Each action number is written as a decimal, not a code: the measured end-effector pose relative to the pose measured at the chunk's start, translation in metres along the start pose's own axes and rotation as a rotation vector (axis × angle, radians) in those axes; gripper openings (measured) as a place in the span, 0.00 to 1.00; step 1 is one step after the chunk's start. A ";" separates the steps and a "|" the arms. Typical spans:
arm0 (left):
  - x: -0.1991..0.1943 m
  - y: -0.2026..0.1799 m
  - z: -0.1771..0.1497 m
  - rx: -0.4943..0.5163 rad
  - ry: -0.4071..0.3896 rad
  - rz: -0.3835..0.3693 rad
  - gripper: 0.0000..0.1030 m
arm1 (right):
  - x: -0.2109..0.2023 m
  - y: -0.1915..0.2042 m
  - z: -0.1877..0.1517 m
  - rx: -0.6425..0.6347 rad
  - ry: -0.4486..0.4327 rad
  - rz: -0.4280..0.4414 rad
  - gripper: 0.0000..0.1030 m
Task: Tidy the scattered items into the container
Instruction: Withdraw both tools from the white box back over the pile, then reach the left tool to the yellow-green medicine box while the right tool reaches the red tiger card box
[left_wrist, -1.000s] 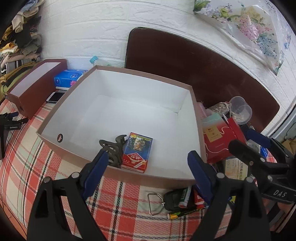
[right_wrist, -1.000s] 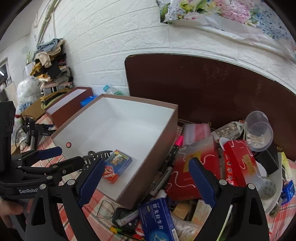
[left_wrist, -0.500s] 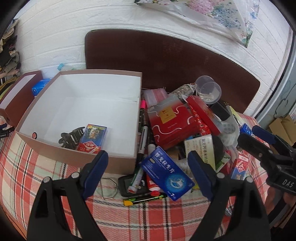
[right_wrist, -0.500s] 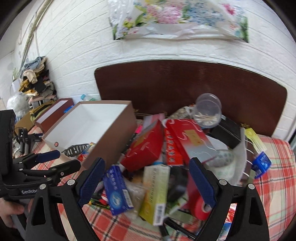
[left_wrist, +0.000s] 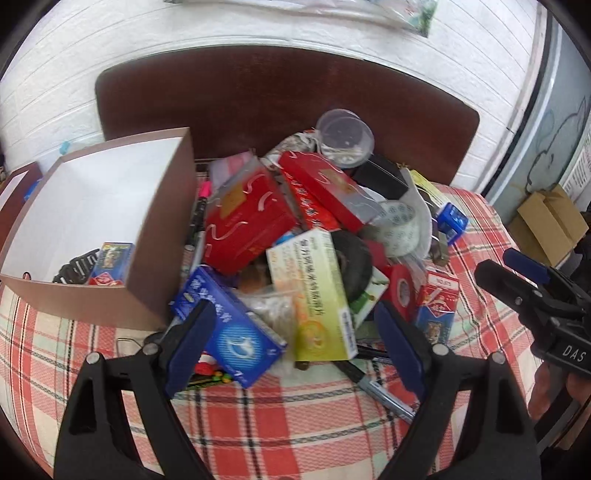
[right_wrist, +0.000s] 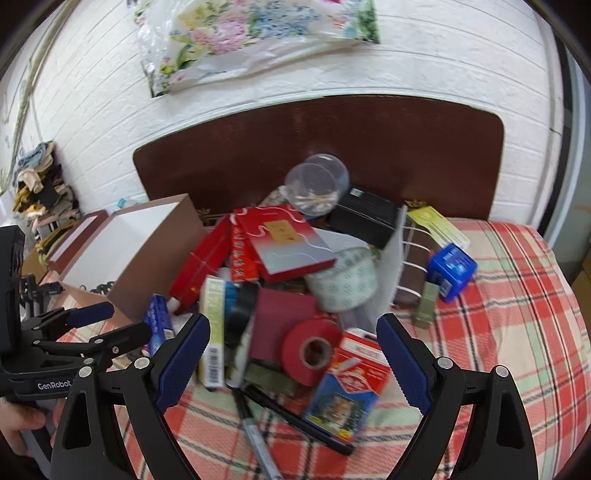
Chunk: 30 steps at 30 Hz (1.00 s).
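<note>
The brown box with a white inside (left_wrist: 110, 206) (right_wrist: 155, 243) stands at the left; a card pack (left_wrist: 110, 264) and a black clip lie in it. To its right is a heap: red boxes (left_wrist: 247, 221) (right_wrist: 284, 240), a yellow-green medicine box (left_wrist: 314, 295), a blue medicine box (left_wrist: 229, 328), red tape (right_wrist: 312, 349), a red and blue card pack (right_wrist: 351, 391) (left_wrist: 437, 306), a clear tub (right_wrist: 317, 184). My left gripper (left_wrist: 295, 345) hangs open before the medicine boxes. My right gripper (right_wrist: 293, 360) is open, with the red tape and card pack between its fingers, untouched.
A plaid cloth (right_wrist: 517, 314) covers the surface, with bare room at the right. A dark headboard (right_wrist: 369, 147) and white brick wall stand behind. Pens (right_wrist: 258, 435) lie at the front. A second brown box (right_wrist: 77, 232) sits far left. Cardboard boxes (left_wrist: 546, 221) sit right.
Both grippers have swept right, from over the brown box to the heap of loose items. The box has slid to the left of both views. Both sets of jaws stayed open.
</note>
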<state>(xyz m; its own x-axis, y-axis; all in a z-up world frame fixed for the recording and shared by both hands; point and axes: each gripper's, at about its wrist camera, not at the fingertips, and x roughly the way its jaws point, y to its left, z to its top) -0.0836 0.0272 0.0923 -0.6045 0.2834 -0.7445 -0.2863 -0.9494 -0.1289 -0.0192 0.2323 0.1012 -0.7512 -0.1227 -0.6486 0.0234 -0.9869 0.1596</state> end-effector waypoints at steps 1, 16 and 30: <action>0.003 -0.005 -0.001 0.006 0.006 -0.005 0.86 | -0.001 -0.006 -0.003 0.016 -0.001 -0.006 0.90; 0.050 -0.046 -0.009 0.042 0.087 -0.019 0.86 | 0.013 -0.061 -0.034 0.080 0.072 -0.021 0.90; 0.080 -0.026 -0.010 0.001 0.139 -0.018 0.86 | 0.058 -0.058 -0.049 0.076 0.163 -0.003 0.90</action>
<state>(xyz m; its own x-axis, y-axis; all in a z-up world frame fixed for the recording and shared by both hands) -0.1169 0.0735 0.0291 -0.4903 0.2783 -0.8259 -0.2971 -0.9442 -0.1418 -0.0320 0.2769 0.0183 -0.6339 -0.1411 -0.7605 -0.0337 -0.9773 0.2094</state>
